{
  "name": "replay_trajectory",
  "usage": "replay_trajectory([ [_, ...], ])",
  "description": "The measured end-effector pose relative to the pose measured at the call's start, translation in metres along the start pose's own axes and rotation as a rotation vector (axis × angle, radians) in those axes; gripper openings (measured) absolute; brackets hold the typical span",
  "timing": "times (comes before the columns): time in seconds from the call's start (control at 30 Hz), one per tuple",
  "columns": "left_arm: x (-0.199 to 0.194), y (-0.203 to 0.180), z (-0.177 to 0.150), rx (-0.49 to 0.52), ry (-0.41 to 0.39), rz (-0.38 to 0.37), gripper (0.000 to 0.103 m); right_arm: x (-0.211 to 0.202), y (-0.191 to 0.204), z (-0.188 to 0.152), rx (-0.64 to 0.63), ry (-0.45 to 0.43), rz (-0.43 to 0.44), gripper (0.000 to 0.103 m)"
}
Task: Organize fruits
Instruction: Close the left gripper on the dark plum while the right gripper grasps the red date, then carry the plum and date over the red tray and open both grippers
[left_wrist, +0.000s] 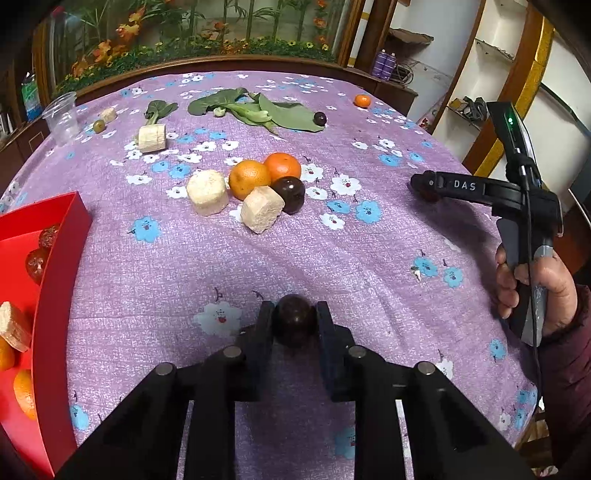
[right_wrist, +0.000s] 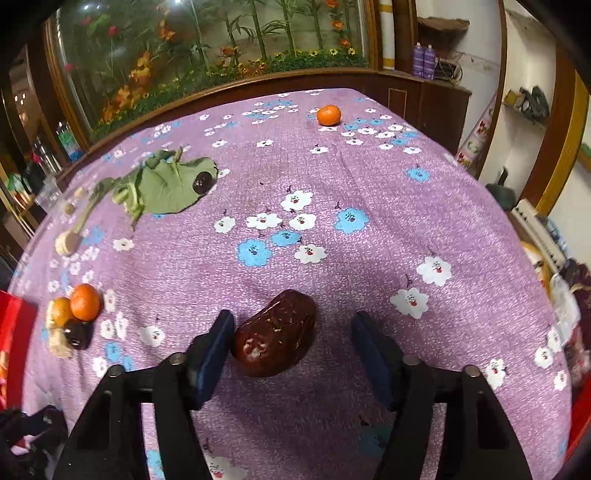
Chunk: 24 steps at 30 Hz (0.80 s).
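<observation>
Pinching a small round dark fruit (left_wrist: 294, 320), the left gripper (left_wrist: 294, 323) was ready to carry it to the red box (left_wrist: 55, 280) on the left. The right gripper (right_wrist: 291, 339) was spread around a wrinkly red-brown date (right_wrist: 275, 333), only its left pad touching.

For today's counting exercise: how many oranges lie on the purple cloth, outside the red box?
3: a nearer orange and a farther orange together in the central cluster, and a lone orange near the far edge. None seems hidden.
</observation>
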<state>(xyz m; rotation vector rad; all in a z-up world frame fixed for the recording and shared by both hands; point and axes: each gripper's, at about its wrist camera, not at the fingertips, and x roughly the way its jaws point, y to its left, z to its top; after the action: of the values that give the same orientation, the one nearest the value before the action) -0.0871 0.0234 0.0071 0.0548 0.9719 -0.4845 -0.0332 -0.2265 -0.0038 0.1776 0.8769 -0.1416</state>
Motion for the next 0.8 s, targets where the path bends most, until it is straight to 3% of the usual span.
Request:
replay_trajectory([
  [0.07,0.000,0.001,0.000,0.004,-0.001,0.006,0.020,0.000,0.004,-0.001,-0.019,0.001,-0.020,0.043],
  [0.47,-0.019,0.007,-0.006,-0.030,-0.046,-0.021,0.020,-0.028,0.022,-0.008,-0.041,-0.034,0.048,0.041],
  [0.8,-0.084,0.054,-0.013,-0.159,-0.184,0.029,0.020,-0.068,0.083,-0.010,-0.146,-0.102,0.156,0.041],
])
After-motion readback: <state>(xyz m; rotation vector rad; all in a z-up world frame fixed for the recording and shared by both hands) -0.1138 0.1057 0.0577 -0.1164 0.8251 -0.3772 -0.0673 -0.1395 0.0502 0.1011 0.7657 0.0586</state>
